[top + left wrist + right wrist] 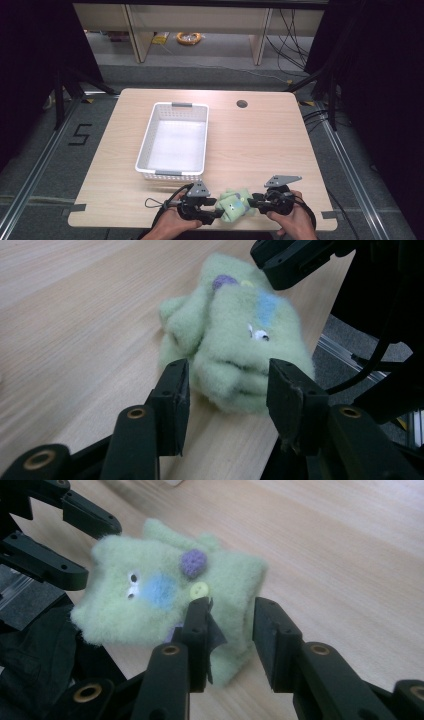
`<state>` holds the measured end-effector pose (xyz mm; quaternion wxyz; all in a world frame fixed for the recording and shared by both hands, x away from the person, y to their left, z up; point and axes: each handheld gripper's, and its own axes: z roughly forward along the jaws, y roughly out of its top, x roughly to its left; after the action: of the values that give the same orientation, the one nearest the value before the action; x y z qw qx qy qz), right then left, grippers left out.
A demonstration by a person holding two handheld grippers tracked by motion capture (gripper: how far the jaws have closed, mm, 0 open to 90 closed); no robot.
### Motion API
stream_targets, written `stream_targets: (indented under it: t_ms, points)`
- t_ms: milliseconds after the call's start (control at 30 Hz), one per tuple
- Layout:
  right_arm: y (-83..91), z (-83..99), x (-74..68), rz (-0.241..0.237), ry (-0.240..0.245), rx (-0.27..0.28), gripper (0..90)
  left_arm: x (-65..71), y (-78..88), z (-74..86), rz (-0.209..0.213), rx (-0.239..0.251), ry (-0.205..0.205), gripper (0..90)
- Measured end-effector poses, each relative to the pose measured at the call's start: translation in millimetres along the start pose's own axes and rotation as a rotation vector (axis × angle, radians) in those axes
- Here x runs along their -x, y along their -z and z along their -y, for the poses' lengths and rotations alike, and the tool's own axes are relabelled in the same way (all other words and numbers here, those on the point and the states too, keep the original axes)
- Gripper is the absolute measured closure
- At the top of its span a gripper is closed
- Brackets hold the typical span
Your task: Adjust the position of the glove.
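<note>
We have a soft green plush toy (235,203) lying at the near edge of the table (260,145), between our two hands and just in front of the white basket (175,140); it looks light, fluffy and limp, a thing that squashes under the pads and sags where it is not held, so we judge it safe from breakage but apt to slip out of a shallow pinch. It bears a purple pompom (193,562), a yellow button (200,590) and a blue patch (159,590); we would leave those trims alone and bite deep into a thick fold of the fleece at each end.

Our left gripper (227,387) lies low and nearly level over the wood, pointing across at the toy's end; its jaws stand at a middling width with a bulge of fleece between them, and the pads seem not yet to press on it. Our right gripper (231,630) comes in from the other side, also low and near level; its jaws are fairly narrow and straddle the edge of the toy, the left pad against the fleece, while the right pad shows a gap, so we cannot tell whether it truly holds.

In the high view both hands (175,222) rest at the table's front edge, wrists low, the grippers facing each other with the toy between.
</note>
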<state>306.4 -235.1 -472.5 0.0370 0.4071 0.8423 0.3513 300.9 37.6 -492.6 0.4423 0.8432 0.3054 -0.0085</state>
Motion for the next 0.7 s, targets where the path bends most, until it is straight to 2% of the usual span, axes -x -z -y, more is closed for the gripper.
stream_targets:
  t_ms: [33,67,100,167,200,233,267,300,333,367,400,433,467,500,533,567,600,633,667,700]
  points:
    - [-3.4,0.5,-0.2,-0.002,-0.014,0.013,69.5,-0.2,-1.6,-0.5,-0.001,-0.003,0.004,53.5]
    - [-4.4,0.1,0.6,-0.004,-0.015,-0.016,70.0,-1.9,-2.2,-1.2,0.007,-0.009,-0.012,55.2]
    - [-7.5,0.8,1.2,-0.012,-0.011,-0.009,71.7,-1.6,-3.5,-1.0,0.013,-0.002,0.015,59.2]
    - [-9.2,1.9,1.7,-0.023,-0.019,-0.027,75.3,-3.5,-2.7,-2.3,0.013,0.0,-0.003,68.4]
    - [-9.1,2.4,1.4,-0.027,-0.03,-0.03,80.6,-4.3,-2.0,-3.2,0.001,0.006,-0.005,72.6]
    - [-8.9,3.2,3.1,-0.025,-0.019,0.002,84.1,-4.0,-2.2,-4.1,0.006,0.024,0.001,75.7]
    - [-5.9,2.6,3.7,-0.023,-0.013,-0.009,85.3,-5.1,-1.0,-5.4,0.007,0.024,-0.017,78.7]
    - [-5.6,3.0,3.4,-0.022,-0.019,0.01,85.9,-5.3,-0.5,-6.5,0.007,0.029,-0.019,80.5]
    - [-1.4,1.7,3.8,-0.027,-0.012,-0.018,86.3,-5.0,-0.5,-7.5,0.01,0.038,-0.013,81.7]
    - [-1.6,2.2,3.2,-0.024,-0.018,0.0,86.5,-5.0,0.1,-8.6,0.009,0.037,-0.002,82.4]
    - [-0.7,2.4,2.7,-0.024,-0.015,0.001,86.6,-6.2,1.2,-10.5,0.007,0.036,-0.032,82.8]
    - [0.2,2.7,2.0,-0.03,-0.015,0.009,86.6,-5.8,1.6,-11.8,0.002,0.047,-0.021,83.2]
    - [2.5,2.9,-1.1,-0.034,-0.039,-0.001,86.6,-6.4,2.9,-13.5,0.007,0.05,-0.01,83.5]
    - [3.0,3.2,-0.1,-0.036,-0.018,0.018,86.7,-7.0,4.2,-15.6,0.008,0.058,-0.011,83.7]
    - [3.8,3.9,-1.7,-0.042,-0.024,0.035,86.7,-8.3,5.9,-18.2,0.006,0.063,-0.026,83.8]
    - [8.3,3.7,-2.9,-0.054,-0.026,0.015,86.7,-9.6,7.1,-21.1,0.012,0.067,-0.033,83.8]
    - [11.2,4.6,-6.5,-0.064,-0.053,0.014,86.6,-10.6,7.5,-23.4,0.012,0.073,-0.026,83.8]
    - [12.8,5.7,-7.4,-0.073,-0.048,0.023,86.6,-11.4,6.5,-25.1,0.012,0.076,-0.008,83.8]
    - [14.1,7.5,-8.8,-0.075,-0.063,0.035,86.6,-14.0,5.3,-26.8,0.015,0.066,-0.021,83.7]
    - [14.4,9.4,-6.9,-0.091,-0.053,0.046,86.6,-16.1,3.2,-27.2,0.027,0.059,-0.007,83.7]
